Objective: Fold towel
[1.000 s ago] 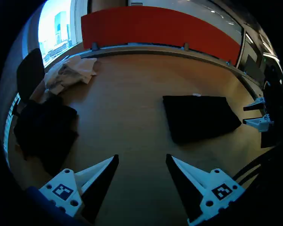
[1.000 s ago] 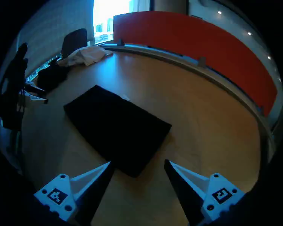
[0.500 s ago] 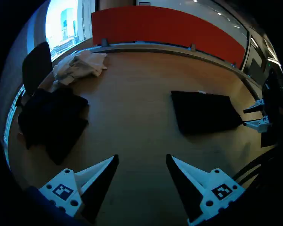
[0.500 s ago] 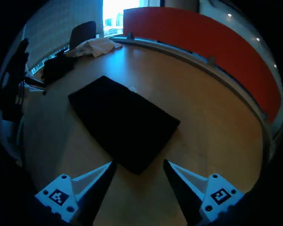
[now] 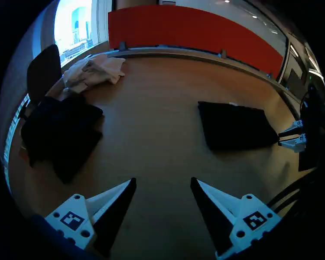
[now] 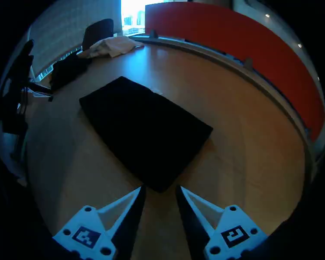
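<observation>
Over table point(image 5: 154, 108), left hand-held gripper point(image 5: 163, 180) wide; right hand-held gripper point(image 6: 159, 188) narrow, near towel point(image 6: 145, 130) corner

A: How many cloths lie on the counter point(image 5: 154, 108)?
B: Three: one folded black towel point(image 5: 236, 125), one dark heap point(image 5: 58, 134), one pale heap point(image 5: 93, 71).
A: Anything else?
B: One chair point(image 5: 42, 71), one red panel point(image 5: 193, 30), and two tools: left gripper point(image 5: 162, 190), right gripper point(image 6: 160, 197).

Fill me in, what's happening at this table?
A person holds a gripper in each hand over a wooden table. The right gripper points at the near corner of a flat black towel, fingers slightly apart, gripping nothing. The left gripper is open over bare wood beside the towel. Some dark clothes and a white cloth lie farther off.
</observation>
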A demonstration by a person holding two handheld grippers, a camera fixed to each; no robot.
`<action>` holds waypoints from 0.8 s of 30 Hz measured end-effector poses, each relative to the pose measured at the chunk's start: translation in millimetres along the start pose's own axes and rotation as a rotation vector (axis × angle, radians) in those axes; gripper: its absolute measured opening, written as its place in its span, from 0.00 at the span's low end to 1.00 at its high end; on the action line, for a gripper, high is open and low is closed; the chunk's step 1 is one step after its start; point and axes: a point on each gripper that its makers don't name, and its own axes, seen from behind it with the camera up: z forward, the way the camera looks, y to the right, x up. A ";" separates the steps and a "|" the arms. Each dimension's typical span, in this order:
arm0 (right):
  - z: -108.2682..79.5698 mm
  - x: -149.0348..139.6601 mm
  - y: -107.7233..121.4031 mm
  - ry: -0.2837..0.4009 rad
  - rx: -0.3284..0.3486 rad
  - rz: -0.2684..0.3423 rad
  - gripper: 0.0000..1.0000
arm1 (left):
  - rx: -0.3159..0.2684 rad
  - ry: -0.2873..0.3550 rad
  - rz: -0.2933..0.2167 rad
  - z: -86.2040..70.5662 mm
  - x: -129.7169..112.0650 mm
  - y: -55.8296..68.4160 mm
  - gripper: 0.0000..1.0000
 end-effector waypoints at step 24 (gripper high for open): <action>1.2 3.4 -7.0 0.001 0.018 0.019 0.07 | 0.000 -0.011 0.001 1.4 -3.6 -1.8 0.93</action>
